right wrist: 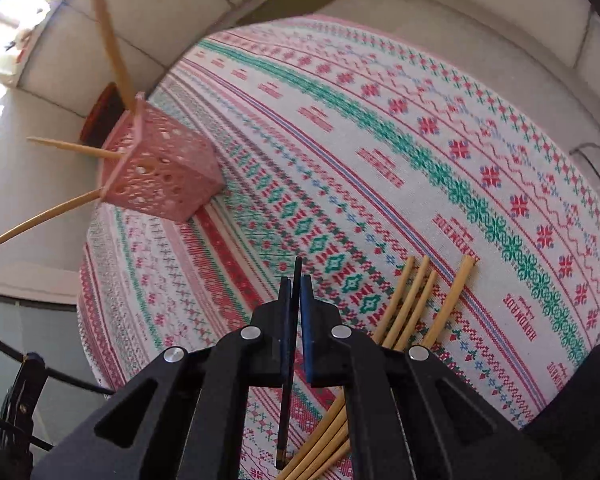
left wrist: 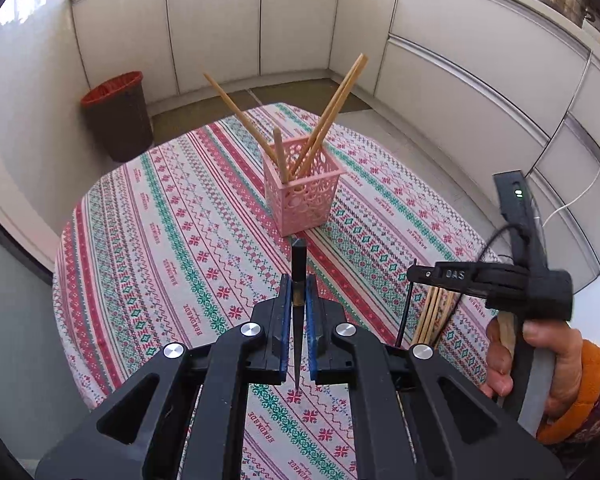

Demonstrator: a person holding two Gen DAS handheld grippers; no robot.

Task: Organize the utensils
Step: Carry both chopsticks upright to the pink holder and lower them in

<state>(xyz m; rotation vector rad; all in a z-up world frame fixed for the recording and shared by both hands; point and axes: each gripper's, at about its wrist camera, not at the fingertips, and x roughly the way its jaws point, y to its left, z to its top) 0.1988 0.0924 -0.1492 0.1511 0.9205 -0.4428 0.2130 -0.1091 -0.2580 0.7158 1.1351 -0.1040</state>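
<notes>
Two dark chopsticks, one clamped in each gripper: left gripper (left wrist: pixel 299 300) grips black chopstick (left wrist: pixel 299 264); right gripper (right wrist: pixel 296 300) grips another (right wrist: pixel 297 276). Pink holder (left wrist: pixel 302 196) at twelve o'clock on tablecloth (left wrist: pixel 160 220); loose bamboo chopsticks (right wrist: pixel 416 300) at four o'clock.

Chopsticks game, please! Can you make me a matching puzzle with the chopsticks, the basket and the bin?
Things:
1. black chopstick
2. pink basket
3. loose bamboo chopsticks
4. bin

Places:
A. on the floor beside the table
B. lying flat on the tablecloth
C. pinched in the left gripper
D. standing on the table, holding bamboo chopsticks

Pairs: 1-C, 2-D, 3-B, 4-A
</notes>
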